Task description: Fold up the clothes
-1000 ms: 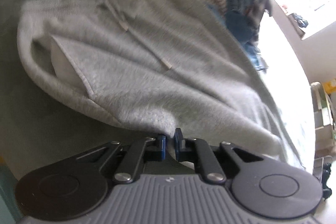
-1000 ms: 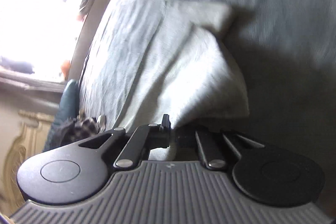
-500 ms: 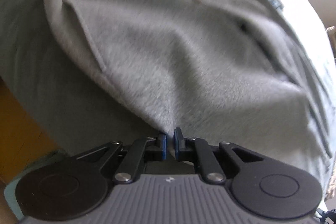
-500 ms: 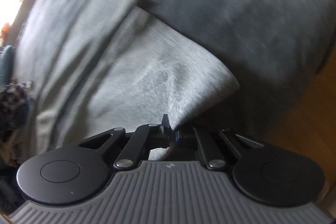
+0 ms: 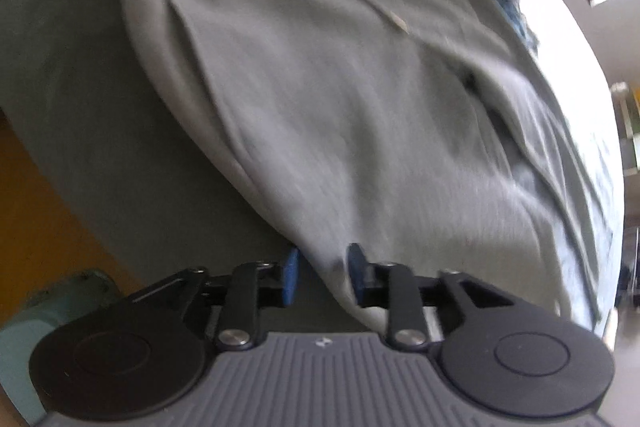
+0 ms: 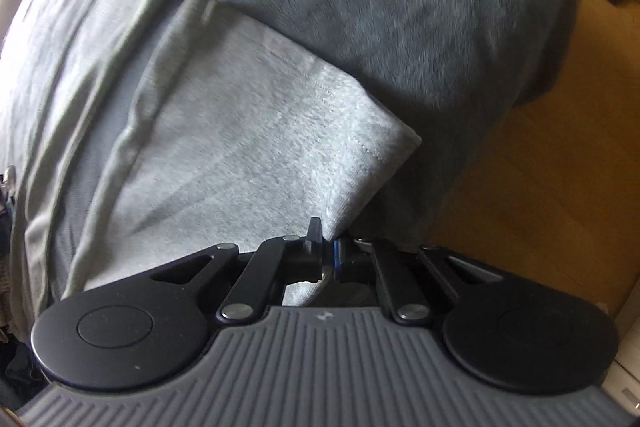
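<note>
Bed cover [image 6: 420, 7], dark grey, fills most of both views, with wood floor [image 6: 540, 167] beyond its edge. The pale grey sweatpants [image 5: 320, 107] lie spread on the cover, drawstring [image 5: 394, 19] toward the far side, one leg hem [image 6: 280, 131] reaching the bed edge.

I read the step as laying down a fold and releasing it.

Left gripper [image 5: 322, 277]: jaws opening, a pinch of the garment's edge between the blue pads [image 5: 291, 277], which look clear of it or nearly so.

Right gripper [image 6: 326, 247]: clamped tight on the hem corner, cloth bunched between the jaws.

Next, I judge: right must let go only with the hem lying flat, then both need fresh hold points for the following fold. View is blurred; cloth may cling to a pad.
</note>
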A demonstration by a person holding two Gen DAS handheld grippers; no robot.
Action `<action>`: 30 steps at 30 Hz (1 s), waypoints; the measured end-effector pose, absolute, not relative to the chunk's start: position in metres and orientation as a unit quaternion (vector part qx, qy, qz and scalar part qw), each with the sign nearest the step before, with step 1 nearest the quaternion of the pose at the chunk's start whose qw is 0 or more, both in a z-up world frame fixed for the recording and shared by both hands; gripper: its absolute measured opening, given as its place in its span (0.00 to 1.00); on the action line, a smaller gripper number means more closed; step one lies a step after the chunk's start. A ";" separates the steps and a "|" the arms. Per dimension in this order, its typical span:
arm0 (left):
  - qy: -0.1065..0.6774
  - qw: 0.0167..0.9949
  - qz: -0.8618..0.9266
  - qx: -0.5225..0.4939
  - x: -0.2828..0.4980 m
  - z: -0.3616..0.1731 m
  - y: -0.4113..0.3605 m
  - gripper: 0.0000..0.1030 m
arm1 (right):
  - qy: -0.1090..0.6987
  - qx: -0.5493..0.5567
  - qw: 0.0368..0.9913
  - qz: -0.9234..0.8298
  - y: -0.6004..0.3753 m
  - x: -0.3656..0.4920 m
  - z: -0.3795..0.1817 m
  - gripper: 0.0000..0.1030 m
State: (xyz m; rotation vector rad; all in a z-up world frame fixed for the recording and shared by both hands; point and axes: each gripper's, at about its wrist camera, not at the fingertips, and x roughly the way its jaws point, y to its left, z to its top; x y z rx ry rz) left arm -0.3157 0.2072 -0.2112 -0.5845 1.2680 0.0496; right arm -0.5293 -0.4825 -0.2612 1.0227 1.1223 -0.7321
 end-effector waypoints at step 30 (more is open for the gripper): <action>0.579 0.808 -0.081 -0.079 -0.267 -0.127 0.165 0.38 | 0.470 0.362 0.689 -0.417 -0.477 -0.626 -0.157 0.39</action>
